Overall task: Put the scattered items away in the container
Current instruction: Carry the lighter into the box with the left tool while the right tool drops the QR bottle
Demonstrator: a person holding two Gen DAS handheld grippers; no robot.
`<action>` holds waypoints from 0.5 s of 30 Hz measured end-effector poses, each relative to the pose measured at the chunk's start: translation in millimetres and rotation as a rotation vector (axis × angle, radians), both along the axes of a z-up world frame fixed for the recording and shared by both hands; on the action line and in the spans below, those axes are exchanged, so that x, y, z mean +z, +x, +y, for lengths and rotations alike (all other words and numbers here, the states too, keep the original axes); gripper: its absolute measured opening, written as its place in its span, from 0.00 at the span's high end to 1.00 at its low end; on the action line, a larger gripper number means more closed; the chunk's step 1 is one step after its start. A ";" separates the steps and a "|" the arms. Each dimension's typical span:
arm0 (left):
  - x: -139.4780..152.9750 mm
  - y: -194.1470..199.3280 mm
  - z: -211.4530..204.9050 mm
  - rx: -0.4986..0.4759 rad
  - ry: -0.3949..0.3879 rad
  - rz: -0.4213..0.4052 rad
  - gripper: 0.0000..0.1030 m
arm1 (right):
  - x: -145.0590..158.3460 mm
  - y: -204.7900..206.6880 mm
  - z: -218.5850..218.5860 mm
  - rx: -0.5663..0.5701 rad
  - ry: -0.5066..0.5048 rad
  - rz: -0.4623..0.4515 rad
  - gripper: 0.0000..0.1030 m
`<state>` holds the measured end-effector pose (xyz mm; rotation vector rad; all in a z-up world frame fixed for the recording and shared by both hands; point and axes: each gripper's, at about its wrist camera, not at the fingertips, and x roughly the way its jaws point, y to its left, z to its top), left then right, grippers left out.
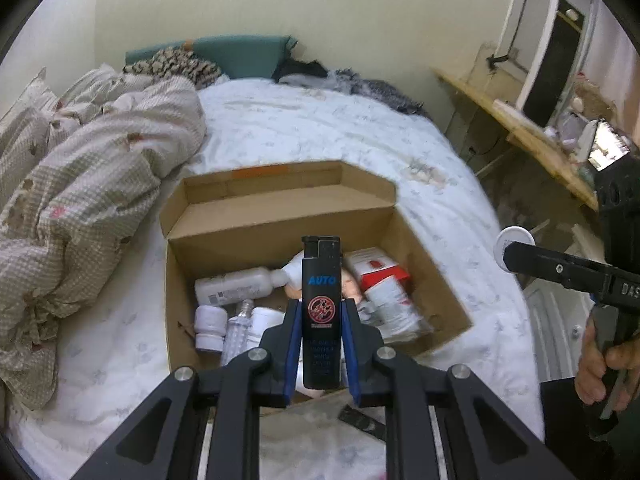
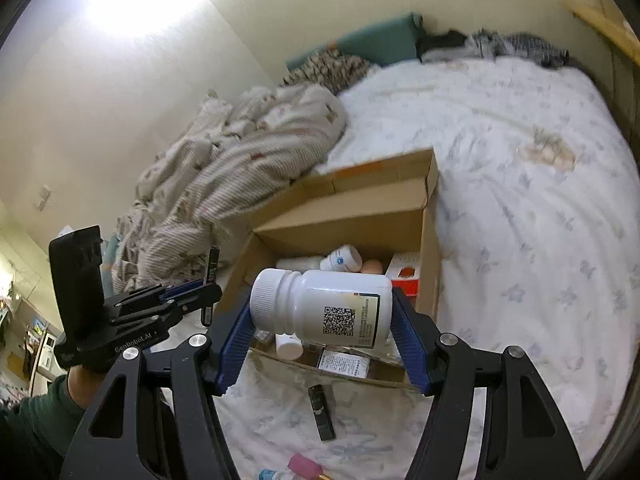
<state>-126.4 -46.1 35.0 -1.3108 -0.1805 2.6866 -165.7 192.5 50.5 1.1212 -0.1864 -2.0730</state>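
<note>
Looking along the left tongs [image 1: 321,344], I see them clamped on a black lighter [image 1: 321,312], which stands upright between the blue pads, held about its lower half, above the near edge of the cardboard box [image 1: 424,264] on the bed [image 1: 360,128]. The box already holds white bottles [image 1: 234,284] and a red-and-white packet [image 1: 378,268]. The lighter looks light, stiff and smooth-sided; the grip across its flat faces seems the sensible one, though it could slide if the squeeze eased.

From the right tongs [image 2: 322,320], the view shows them closed on a white pill bottle [image 2: 320,306] lying sideways, cap to the left, pads on its cap end and base, just in front of the box. It is likely light hard plastic, round and slick, so an end-to-end hold could let it pivot. A second dark lighter [image 2: 321,412] lies on the sheet before the box, with a pink item [image 2: 306,466] nearer still.
</note>
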 end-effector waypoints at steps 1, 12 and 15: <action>-6.1 -2.7 -3.3 0.008 0.012 -0.017 0.81 | -6.9 -3.0 -8.2 0.005 0.010 -0.011 0.34; -42.4 -18.0 -28.0 0.090 0.046 -0.129 0.81 | -54.8 -8.0 -65.7 0.054 0.155 -0.055 0.33; -50.0 -20.9 -34.2 0.158 0.051 -0.181 0.78 | -62.0 -8.6 -68.5 0.024 0.196 -0.058 0.31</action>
